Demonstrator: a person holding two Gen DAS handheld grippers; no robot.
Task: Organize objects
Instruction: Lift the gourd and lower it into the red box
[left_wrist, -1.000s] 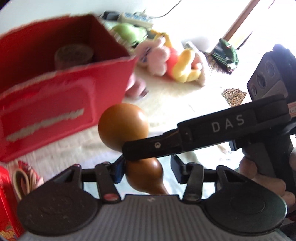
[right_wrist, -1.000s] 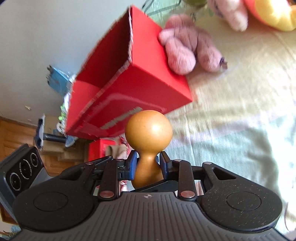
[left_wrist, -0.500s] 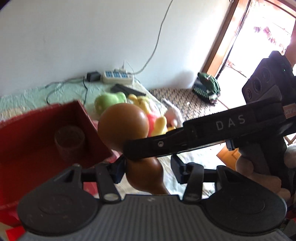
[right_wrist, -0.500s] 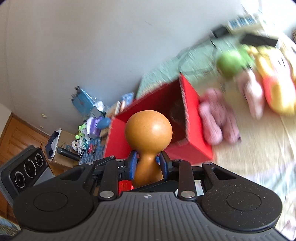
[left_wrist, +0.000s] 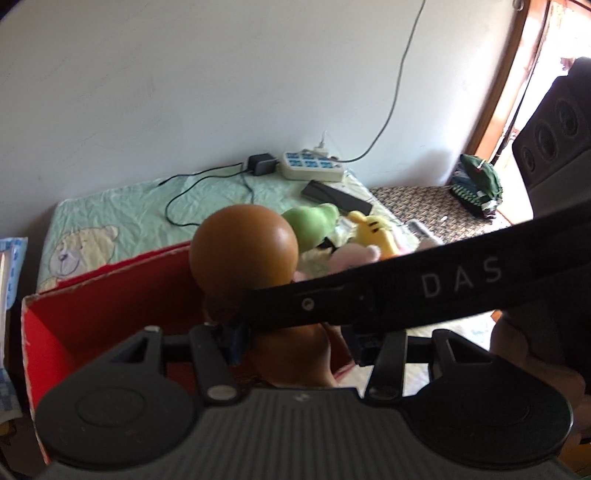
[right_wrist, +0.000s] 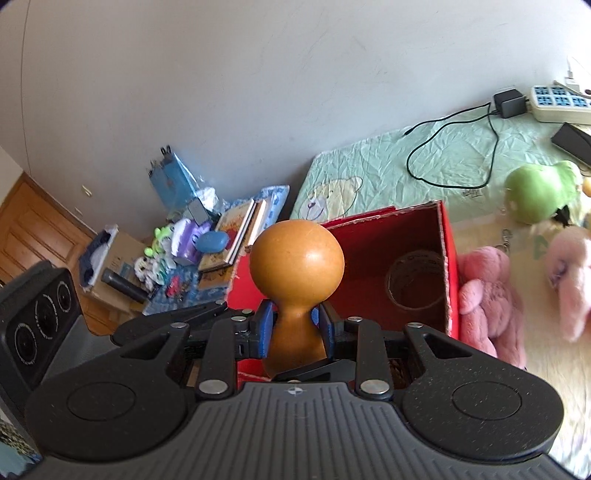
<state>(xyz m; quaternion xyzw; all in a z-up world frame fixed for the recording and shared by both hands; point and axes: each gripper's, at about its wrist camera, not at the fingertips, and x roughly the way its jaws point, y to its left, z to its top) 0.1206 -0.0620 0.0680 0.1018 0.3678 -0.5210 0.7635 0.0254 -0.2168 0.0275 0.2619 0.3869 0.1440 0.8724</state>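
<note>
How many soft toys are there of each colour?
Green toy: 1
Yellow toy: 1
Pink toys: 2
Total: 4

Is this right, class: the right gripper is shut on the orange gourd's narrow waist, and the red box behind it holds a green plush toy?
Not quite. The right gripper is shut on the gourd, but the red box holds a roll of tape; the right wrist view shows the green plush toy outside on the bed.
</note>
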